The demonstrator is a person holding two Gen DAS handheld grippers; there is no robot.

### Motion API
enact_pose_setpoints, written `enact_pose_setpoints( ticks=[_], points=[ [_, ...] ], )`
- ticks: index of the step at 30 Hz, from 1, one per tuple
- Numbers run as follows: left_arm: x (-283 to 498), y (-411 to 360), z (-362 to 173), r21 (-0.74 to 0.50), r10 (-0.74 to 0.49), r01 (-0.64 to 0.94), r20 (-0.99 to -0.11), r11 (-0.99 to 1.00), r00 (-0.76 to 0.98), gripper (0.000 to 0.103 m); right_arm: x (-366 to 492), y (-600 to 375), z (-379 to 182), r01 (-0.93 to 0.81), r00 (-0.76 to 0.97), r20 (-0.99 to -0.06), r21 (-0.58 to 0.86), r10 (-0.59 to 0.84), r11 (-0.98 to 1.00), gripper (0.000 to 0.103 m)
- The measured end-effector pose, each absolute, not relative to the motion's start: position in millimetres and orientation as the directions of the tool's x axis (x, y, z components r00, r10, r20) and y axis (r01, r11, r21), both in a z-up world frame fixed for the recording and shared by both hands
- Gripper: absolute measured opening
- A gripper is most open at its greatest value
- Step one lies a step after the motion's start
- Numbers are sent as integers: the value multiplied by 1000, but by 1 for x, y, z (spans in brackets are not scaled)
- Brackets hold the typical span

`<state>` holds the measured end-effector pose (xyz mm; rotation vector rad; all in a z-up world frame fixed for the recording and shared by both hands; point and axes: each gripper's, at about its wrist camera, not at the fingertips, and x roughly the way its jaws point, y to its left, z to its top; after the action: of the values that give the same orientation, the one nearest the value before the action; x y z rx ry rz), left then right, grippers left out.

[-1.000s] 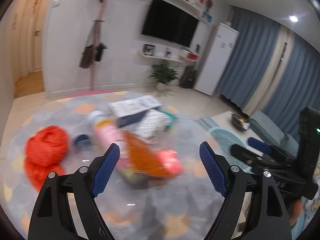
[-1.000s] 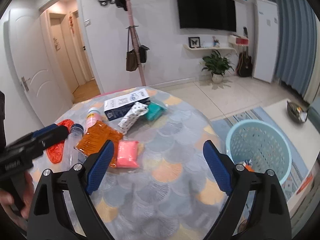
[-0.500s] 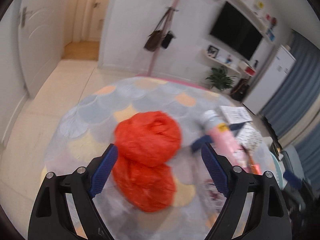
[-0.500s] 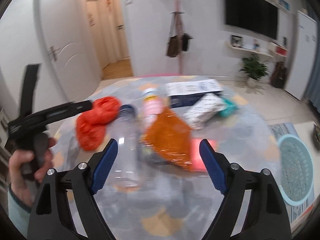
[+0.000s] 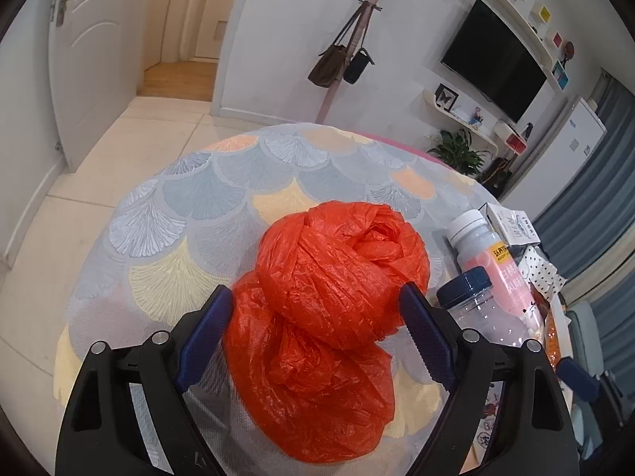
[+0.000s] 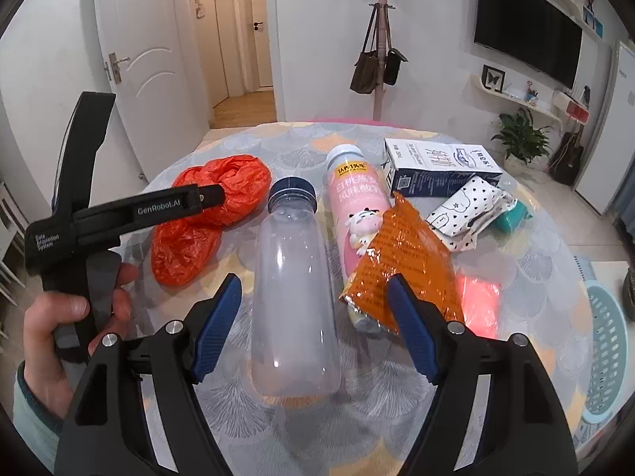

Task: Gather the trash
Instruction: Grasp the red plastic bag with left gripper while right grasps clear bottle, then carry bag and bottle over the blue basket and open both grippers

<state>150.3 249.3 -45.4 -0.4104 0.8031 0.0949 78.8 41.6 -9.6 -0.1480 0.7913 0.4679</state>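
On the round worktop (image 6: 528,246) with its fan-pattern cloth lies a pile of trash. At the left sits a crumpled orange plastic bag (image 5: 337,309). The left tongs (image 5: 313,337) stand wide on either side of the bag — the blue pads are at its edges, but they do not squeeze it. A hand (image 6: 67,325) holds these tongs by the handle, seen at the left in the right wrist view.

Next to the bag, to the right, lies a clear bottle (image 6: 295,297) with a dark blue cap, its cap pointing far. The right tongs (image 6: 313,317) are closing around the bottle — it lies between the pads, with a gap still on each side. Just right of it lies a pink bottle (image 6: 355,206) with a white cap, and an orange snack packet (image 6: 408,261) rests partly on it. Farther right are a pink packet (image 6: 480,301), a spotted pouch (image 6: 468,210), a teal thing (image 6: 512,214) and a blue and white carton (image 6: 436,166). Down at the far right, off the worktop, stands a light blue basket (image 6: 607,353).
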Motion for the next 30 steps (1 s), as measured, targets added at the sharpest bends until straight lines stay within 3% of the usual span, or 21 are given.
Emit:
enact_pose_setpoints(
  ticks=[7,10,18,24,30],
  points=[
    [141,243,-45,-295,-38,-248,-709,923,704,75,65,49,-12,-455,608,-727,8,318,890,63],
    [142,242,-44,-287,-34,-243,-707,927,707,67,69,55,-18,-474,574,-750,23,329,880,54],
    [136,234,-39,-273,-44,-195,-676,942,736,39,92,54,-42,-417,469,-796,183,383,890,47],
    [127,233,-32,-300,-92,-145,-653,943,752,30,91,48,-39,-394,495,-780,191,383,899,44],
    [108,228,-10,-351,-151,-86,-594,932,790,28,74,37,-22,-415,509,-734,248,450,875,43]
  ],
)
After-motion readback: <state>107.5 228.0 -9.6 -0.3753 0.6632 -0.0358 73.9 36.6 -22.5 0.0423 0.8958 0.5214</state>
